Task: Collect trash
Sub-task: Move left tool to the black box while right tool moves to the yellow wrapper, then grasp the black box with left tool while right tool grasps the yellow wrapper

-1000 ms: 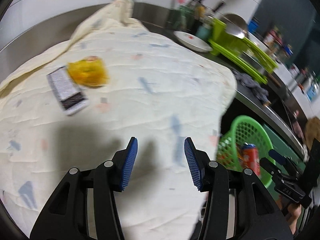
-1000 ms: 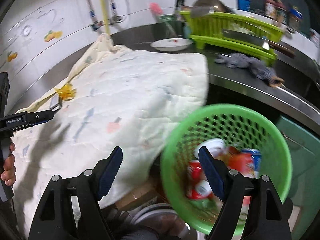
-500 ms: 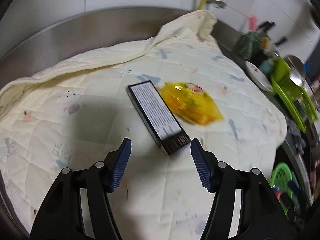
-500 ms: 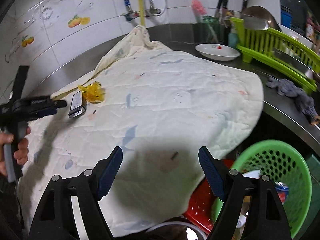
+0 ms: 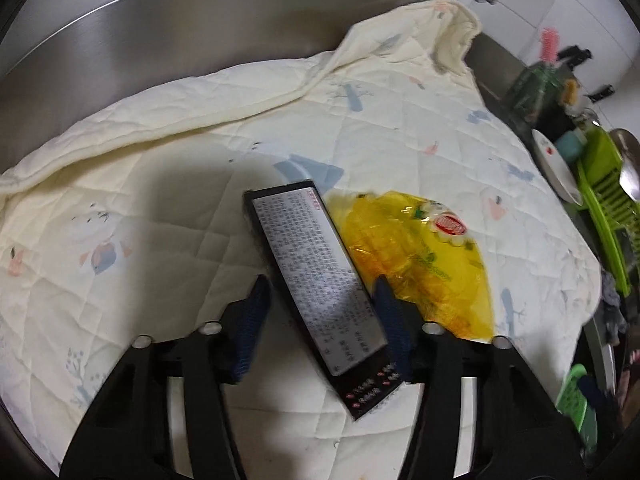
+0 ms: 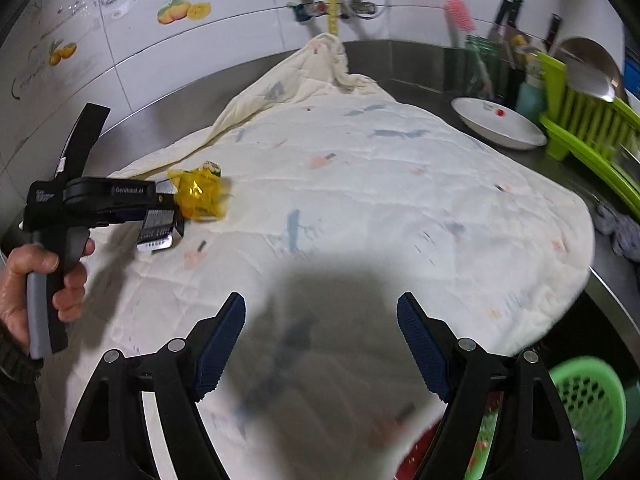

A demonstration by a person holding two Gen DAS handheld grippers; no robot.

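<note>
the left gripper [image 5: 320,312] has swung over from the green basket [image 6: 588,400] and is closing round the black box [image 5: 316,280] near the quilt's [image 5: 160,240] back edge, pads not yet pressing; right gripper [image 6: 320,344] open, empty

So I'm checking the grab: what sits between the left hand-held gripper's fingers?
The black box lies between the closing left hand-held gripper fingers, the yellow wrapper beside it; left wrist view.

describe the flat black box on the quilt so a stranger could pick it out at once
On the cream quilt over the steel counter, look between the left tongs. The flat black box lies there, its white panel of tiny print up, beside a crumpled yellow wrapper.
</note>
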